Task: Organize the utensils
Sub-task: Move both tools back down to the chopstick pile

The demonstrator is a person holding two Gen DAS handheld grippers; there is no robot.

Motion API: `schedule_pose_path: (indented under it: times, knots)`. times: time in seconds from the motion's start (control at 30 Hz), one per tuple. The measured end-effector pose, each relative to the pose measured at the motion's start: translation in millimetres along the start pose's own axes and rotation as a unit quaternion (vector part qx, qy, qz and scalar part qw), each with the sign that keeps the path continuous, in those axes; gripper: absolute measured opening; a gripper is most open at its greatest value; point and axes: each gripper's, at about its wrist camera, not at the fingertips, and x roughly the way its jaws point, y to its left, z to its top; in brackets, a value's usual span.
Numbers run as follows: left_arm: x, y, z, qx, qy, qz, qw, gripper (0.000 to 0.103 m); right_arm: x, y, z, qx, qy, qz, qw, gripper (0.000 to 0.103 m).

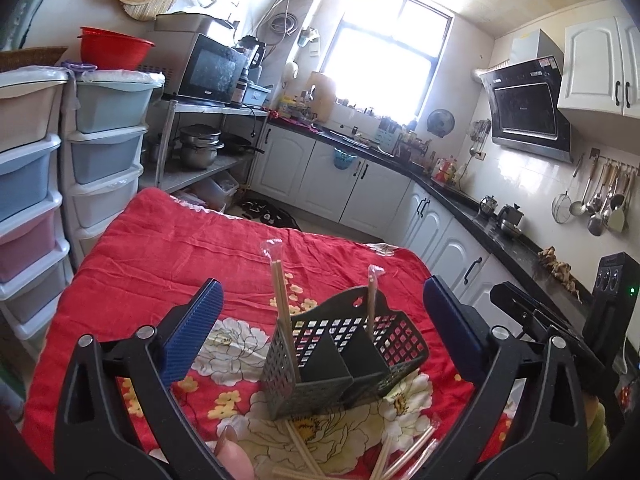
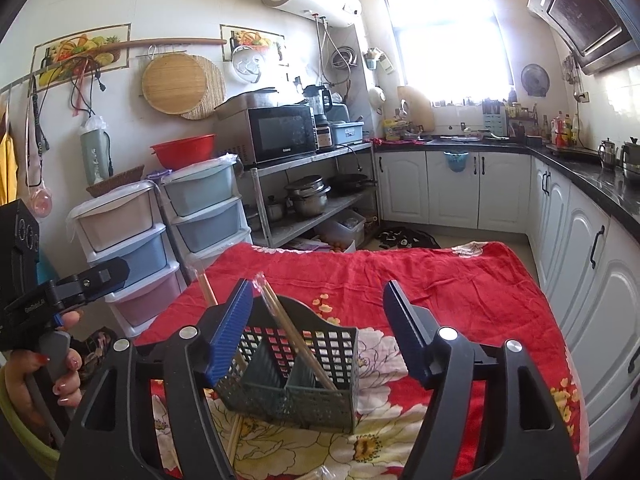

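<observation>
Kitchen table: red floral cloth [image 1: 160,248] covers it; white cabinets and a bright window lie behind.
Caddy [image 1: 352,356]: dark perforated plastic, lower centre of both views, standing on the cloth with inner dividers forming compartments.
Caddy contents: wrapped chopsticks [image 1: 282,312] lean upright in the left compartment in the left wrist view; a second wrapped pair [image 1: 372,300] stands further right. In the right wrist view one pair [image 2: 296,336] slants across the caddy.
Loose chopsticks [image 1: 400,456]: several wrapped pairs lie on the cloth at the bottom edge, just in front of the caddy.
Left gripper [image 1: 320,336]: jaws spread wide, nothing pressed between the blue pads; the caddy sits in the gap without touching them.
Right gripper [image 2: 320,332]: jaws apart, empty; left pad overlaps the caddy's corner in view, contact unclear.
Hand [image 2: 36,380]: lower left of the right wrist view, wrapped round the left gripper's handle.
Drawers [image 2: 160,224]: pastel plastic stacks at left; contents hidden.
Shelf [image 2: 312,196]: metal pots below, microwave [image 2: 280,132] above.
</observation>
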Motion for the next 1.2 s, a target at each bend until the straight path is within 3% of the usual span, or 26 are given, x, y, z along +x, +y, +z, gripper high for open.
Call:
schedule_pose_path:
  times: [0.53, 1.2]
  knots:
    - [-8, 6, -34, -0.012, 0.013, 0.007, 0.9998, 0.092, -12, -10, -37, 0.005, 0.037, -0.016, 0.999, 0.067]
    - [-16, 29, -80, -0.046, 0.056, 0.039, 0.9967, 0.092, -13, -1, -79, -0.002, 0.093, 0.003, 0.996, 0.067]
